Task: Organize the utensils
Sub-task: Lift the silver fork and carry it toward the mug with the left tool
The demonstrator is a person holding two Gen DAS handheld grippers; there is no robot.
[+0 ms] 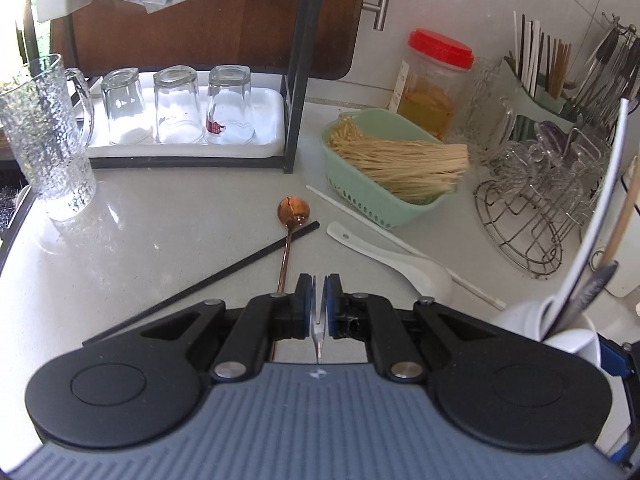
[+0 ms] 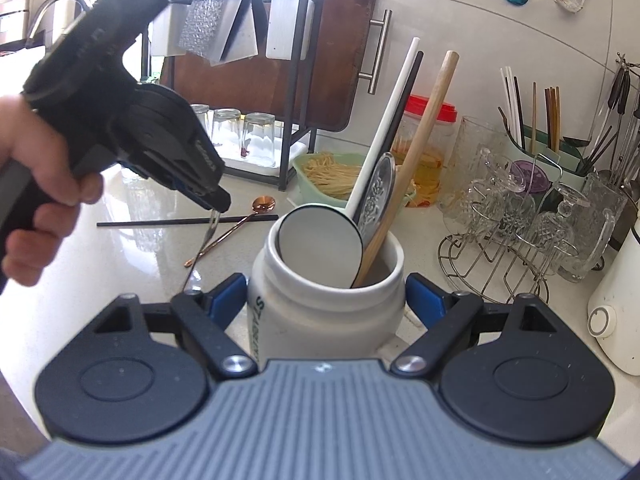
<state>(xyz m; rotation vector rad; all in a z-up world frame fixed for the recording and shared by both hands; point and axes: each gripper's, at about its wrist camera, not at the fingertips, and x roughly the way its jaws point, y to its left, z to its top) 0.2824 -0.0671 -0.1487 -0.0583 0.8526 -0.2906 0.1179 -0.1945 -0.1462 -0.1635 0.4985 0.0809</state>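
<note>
**Carrying fork to jar, 4 pcs left on counter**

Holding a thin silver fork (image 2: 202, 246) pinched in the left gripper (image 1: 319, 292); it hangs near-vertical, handle up in the pads, other end just above the countertop (image 1: 120, 248), left of the jar. Right gripper (image 2: 326, 294) clamps the white jar (image 2: 326, 308), upright. Jar already has ~4 utensils, handles leaning up-right. Left on counter: copper spoon (image 1: 289, 236), bowl far end, lying over black chopstick (image 1: 208, 276) (diagonal); white spoon (image 1: 400, 256); white chopstick (image 1: 400, 242). Est. approx half done.
</note>
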